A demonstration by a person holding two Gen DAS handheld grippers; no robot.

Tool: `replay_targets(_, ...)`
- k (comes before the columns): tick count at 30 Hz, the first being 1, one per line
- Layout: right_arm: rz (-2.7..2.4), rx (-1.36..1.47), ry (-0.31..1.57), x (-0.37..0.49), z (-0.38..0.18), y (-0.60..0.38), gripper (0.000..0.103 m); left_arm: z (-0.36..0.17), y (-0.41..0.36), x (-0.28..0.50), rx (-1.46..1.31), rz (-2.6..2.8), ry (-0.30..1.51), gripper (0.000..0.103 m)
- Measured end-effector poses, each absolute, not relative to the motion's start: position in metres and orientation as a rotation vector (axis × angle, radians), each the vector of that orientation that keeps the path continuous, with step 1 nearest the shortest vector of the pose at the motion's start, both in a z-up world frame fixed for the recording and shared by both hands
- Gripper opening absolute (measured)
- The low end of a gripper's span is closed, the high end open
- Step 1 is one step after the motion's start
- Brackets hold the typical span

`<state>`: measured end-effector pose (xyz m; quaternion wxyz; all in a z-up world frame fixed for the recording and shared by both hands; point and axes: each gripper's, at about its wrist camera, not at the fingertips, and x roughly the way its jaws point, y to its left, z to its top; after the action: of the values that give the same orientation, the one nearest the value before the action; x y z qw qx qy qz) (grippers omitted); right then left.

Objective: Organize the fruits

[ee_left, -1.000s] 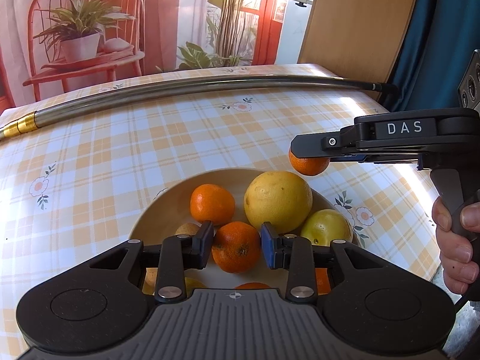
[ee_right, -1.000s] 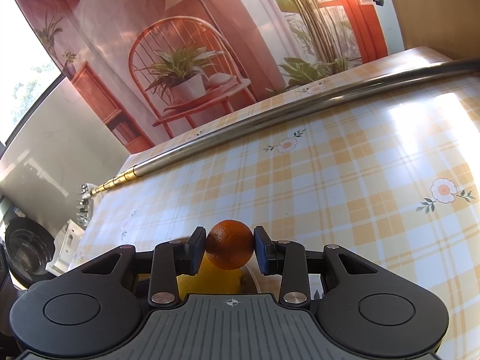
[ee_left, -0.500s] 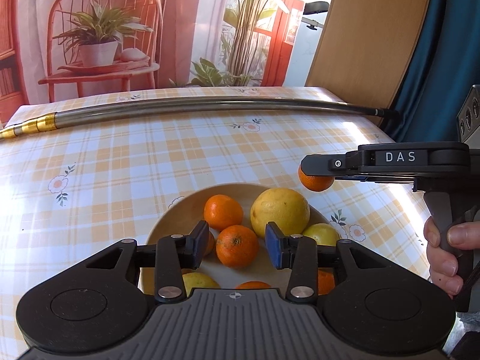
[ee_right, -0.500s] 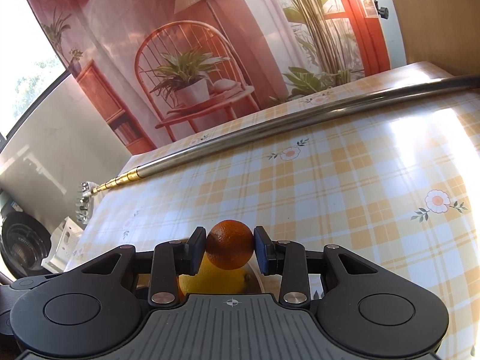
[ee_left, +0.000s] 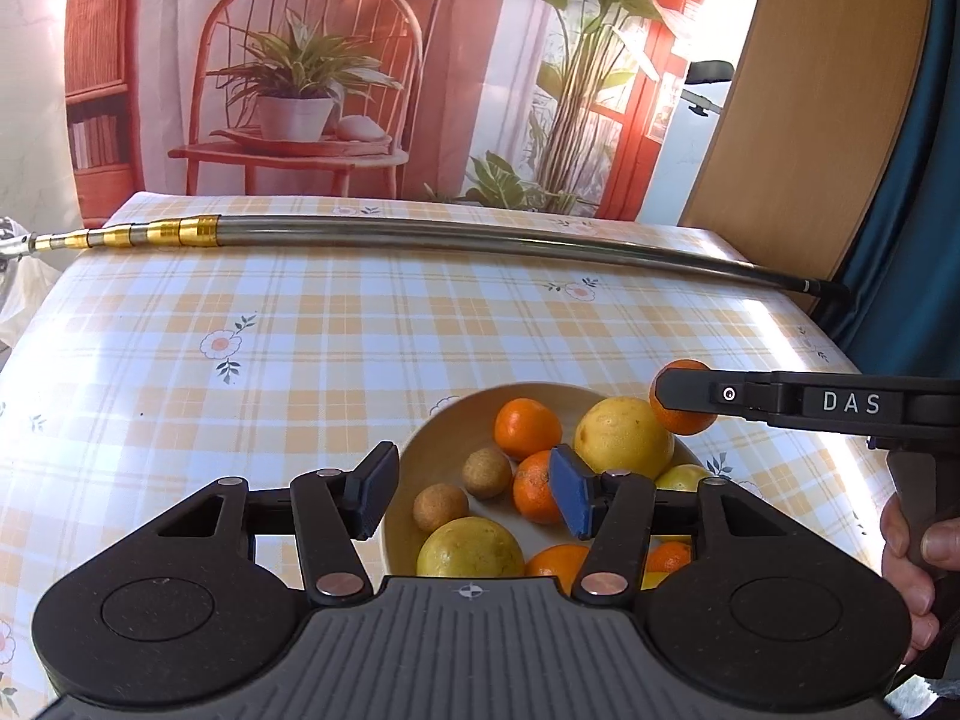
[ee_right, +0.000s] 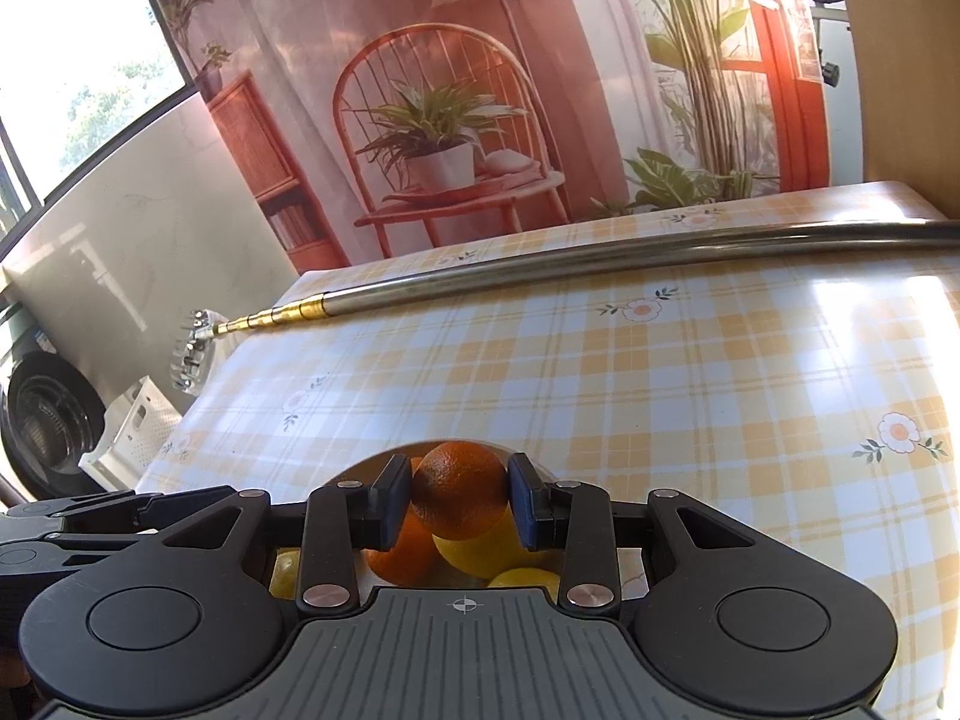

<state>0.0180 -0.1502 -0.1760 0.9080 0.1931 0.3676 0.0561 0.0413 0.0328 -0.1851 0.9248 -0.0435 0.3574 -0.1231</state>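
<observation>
Since a second ago: left gripper spreading wide and pulling back from the orange it was straddling, now hanging empty at lower centre of the left view, above the bowl; right gripper carrying on pinching a small orange between both pads, drifting lower against the bowl. Same held orange showing at right of centre in the left view, poking out beside the black finger at the bowl's far right rim, touching or just beside a large yellow fruit; cannot tell which. Bowl contents sitting at lower centre: two oranges, three yellow fruits, two small brown fruits, further oranges partly hidden behind the left gripper's right finger. Checked tablecloth filling mid-frame; metal pole lying across upper centre. Risk, as judged: releasing so near the rim, on top of rounded fruit, likely sending the orange rolling out onto the cloth; crowding of both tools over one bowl inviting a knock between fingers.
</observation>
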Motion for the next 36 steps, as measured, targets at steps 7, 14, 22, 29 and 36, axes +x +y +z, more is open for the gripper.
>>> replay_targets(7,0.142,0.346,0.78,0.008,-0.175,-0.134,0.032,-0.186,0.05,0.032,-0.158,-0.207,0.723,0.058)
replay_targets(14,0.167,0.312,0.819,0.007,-0.181,-0.119,0.032,-0.191,0.055,0.03,-0.182,-0.197,0.726,0.059)
replay_targets(22,0.175,0.304,0.853,0.009,-0.189,-0.114,0.032,-0.196,0.057,0.031,-0.19,-0.194,0.737,0.059)
replay_targets(29,0.172,0.297,0.876,0.011,-0.194,-0.113,0.032,-0.196,0.057,0.032,-0.19,-0.194,0.742,0.059)
replay_targets(36,0.171,0.294,0.896,0.012,-0.197,-0.113,0.032,-0.198,0.056,0.033,-0.189,-0.193,0.747,0.059)
